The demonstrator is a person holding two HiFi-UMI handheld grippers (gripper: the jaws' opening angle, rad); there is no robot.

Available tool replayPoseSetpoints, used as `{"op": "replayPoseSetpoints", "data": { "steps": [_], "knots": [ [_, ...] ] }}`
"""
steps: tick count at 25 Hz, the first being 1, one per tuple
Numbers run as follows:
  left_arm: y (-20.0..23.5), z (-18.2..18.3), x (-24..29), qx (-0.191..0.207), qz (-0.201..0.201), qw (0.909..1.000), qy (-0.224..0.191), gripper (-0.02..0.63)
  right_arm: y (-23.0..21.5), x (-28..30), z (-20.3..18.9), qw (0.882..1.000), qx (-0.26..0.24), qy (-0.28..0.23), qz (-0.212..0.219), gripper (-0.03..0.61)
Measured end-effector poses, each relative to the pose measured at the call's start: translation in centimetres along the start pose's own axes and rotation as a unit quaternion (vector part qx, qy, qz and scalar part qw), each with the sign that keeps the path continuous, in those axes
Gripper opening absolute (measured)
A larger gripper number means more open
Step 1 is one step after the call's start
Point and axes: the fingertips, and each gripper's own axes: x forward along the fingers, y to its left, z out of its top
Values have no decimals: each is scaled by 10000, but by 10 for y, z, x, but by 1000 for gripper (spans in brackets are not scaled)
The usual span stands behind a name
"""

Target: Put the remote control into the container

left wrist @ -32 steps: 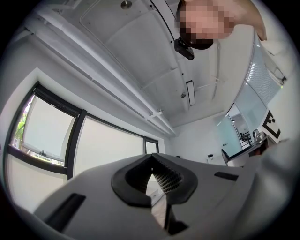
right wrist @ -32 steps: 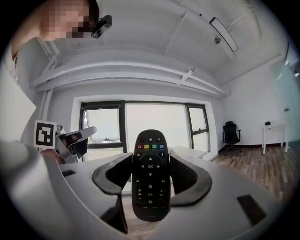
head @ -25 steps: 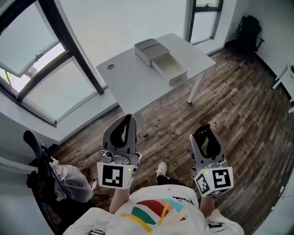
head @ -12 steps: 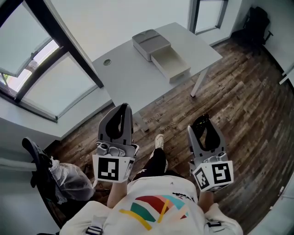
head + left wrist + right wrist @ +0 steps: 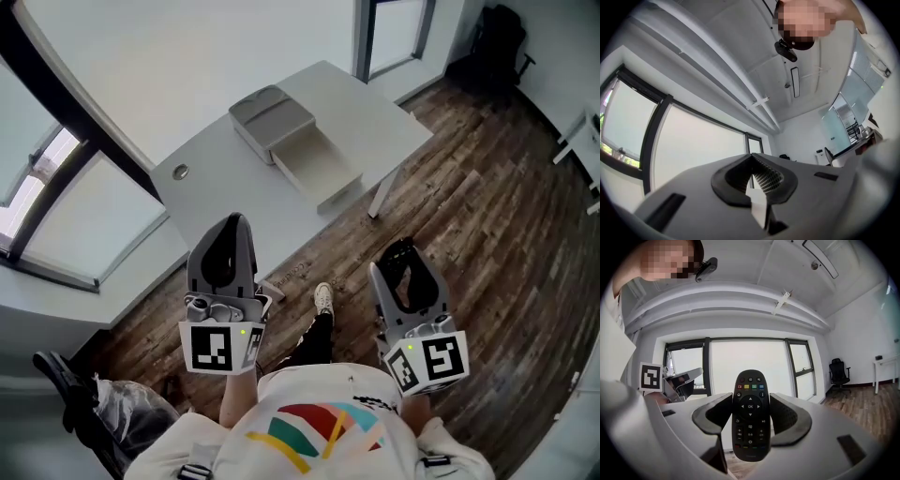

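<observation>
A black remote control (image 5: 750, 416) with coloured buttons stands upright between the jaws of my right gripper (image 5: 751, 420), which is shut on it. In the head view the right gripper (image 5: 400, 253) hangs over the wooden floor with the dark remote (image 5: 406, 279) in it. My left gripper (image 5: 230, 225) is held level with it at the left, and its jaws (image 5: 752, 172) meet with nothing between them. The container (image 5: 272, 120) is a grey box on the white table (image 5: 225, 187) ahead, and its drawer (image 5: 319, 171) is pulled open and looks empty.
The table's leg (image 5: 382, 195) stands on the wood floor (image 5: 487, 234). Large windows (image 5: 56, 216) run along the left. A black office chair (image 5: 497, 37) stands far right, another chair with a bag (image 5: 94, 417) near left. A person's shoe (image 5: 322, 298) shows below.
The table and container have drawn nearer and shifted left in the head view as the person stepped forward. Both grippers keep their pose, and the remote stays in the right one.
</observation>
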Motion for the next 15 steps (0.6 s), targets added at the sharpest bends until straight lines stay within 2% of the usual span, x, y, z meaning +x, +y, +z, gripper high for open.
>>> {"op": "replayPoseSetpoints", "data": {
  "steps": [5,11,15],
  "knots": [
    [8,-19,62,-162,32,9999,6,8,-37,72,29,9998,-114,-88,108,252],
    [57,-49,120,-312,502,9983,15,8,-40,173,48,9976,-288,-68,628,252],
    [70,-53,150,-214,604,9979,80,8,-49,215,50,9968,-143,101,785,252]
  ]
}}
